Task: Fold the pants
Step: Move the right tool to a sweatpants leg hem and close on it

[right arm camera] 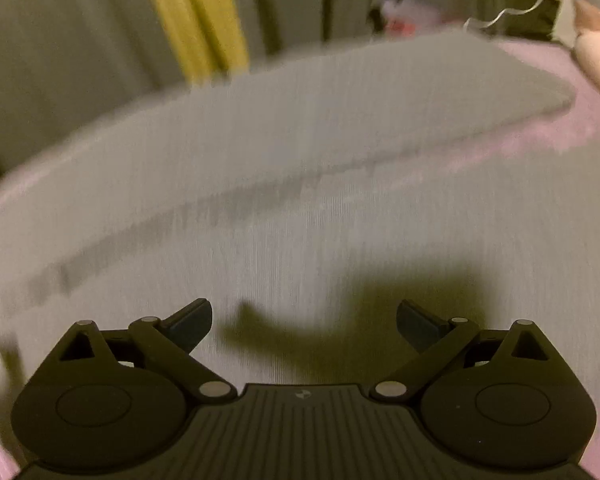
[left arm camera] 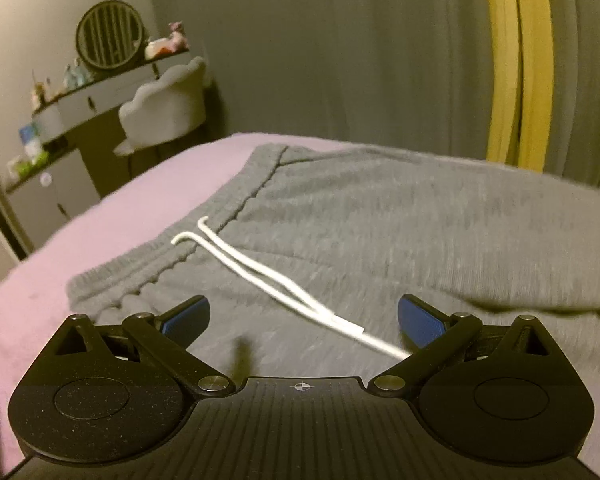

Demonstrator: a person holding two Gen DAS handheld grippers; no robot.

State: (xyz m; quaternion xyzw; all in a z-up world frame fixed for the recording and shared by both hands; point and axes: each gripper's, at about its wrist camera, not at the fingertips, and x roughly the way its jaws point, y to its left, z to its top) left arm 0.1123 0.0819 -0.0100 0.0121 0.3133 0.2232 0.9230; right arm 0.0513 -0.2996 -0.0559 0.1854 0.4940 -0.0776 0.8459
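Grey pants [left arm camera: 380,216] spread flat on pink bedsheet [left arm camera: 132,196] — waistband far left, white drawstring [left arm camera: 268,276] trailing near. Left gripper [left arm camera: 303,318] and right gripper [right arm camera: 304,322] both spread wide over fabric, holding nothing.

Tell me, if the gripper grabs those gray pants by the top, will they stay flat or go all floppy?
Probably floppy: the gray pants are soft knit that already rumples at the waistband. The loose white drawstring would likely dangle. They look light, though the far leg would probably drag across the pink bed.
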